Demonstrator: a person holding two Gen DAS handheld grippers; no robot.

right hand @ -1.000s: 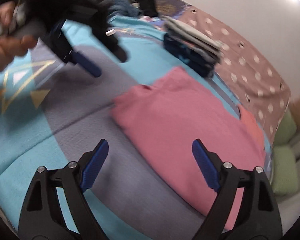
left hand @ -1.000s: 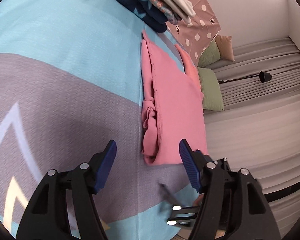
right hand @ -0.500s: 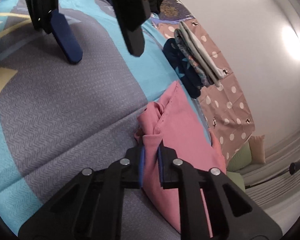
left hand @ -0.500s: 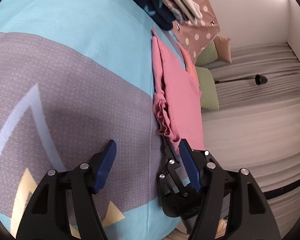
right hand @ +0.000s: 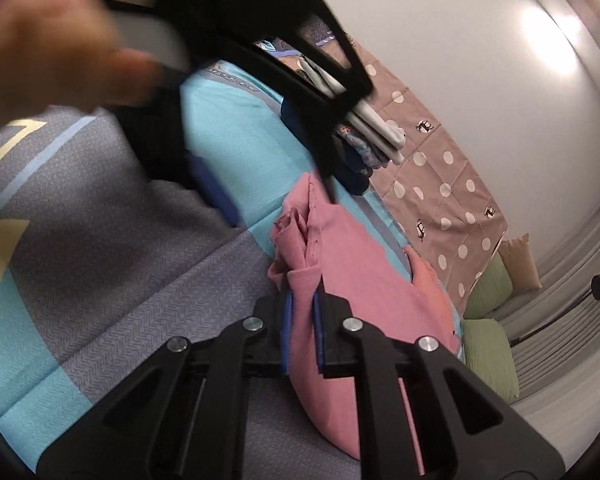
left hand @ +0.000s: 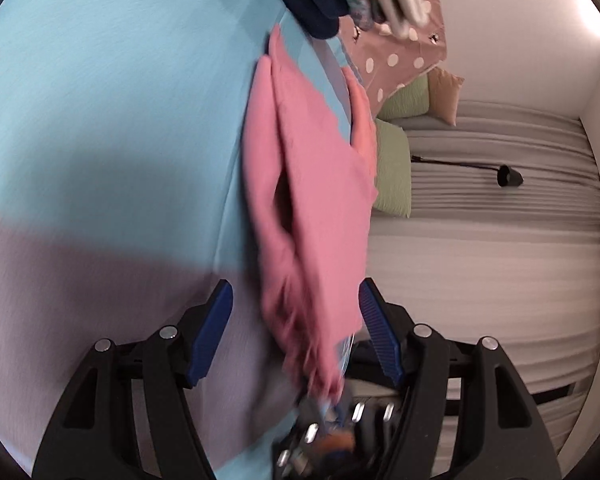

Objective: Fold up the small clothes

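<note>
- While lying partly folded on the blue and grey bedspread [right hand: 100,264], near a stack of folded clothes [right hand: 364,148], pink garment [right hand: 364,276] risks bunching or unfolding if tugged by one corner only.
- Right gripper [right hand: 302,332]: pressed together, pinching the garment's near edge.
- Left gripper [left hand: 296,320]: spread wide, straddling the blurred pink fabric without gripping; could miss its corner.

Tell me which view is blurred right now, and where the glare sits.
Left wrist view: the pink garment is motion-smeared, worst at its near end beside the open left gripper. Right wrist view: the right gripper, clamped on the garment, looks sharp; the hand is blurred; glare on the wall.
</note>
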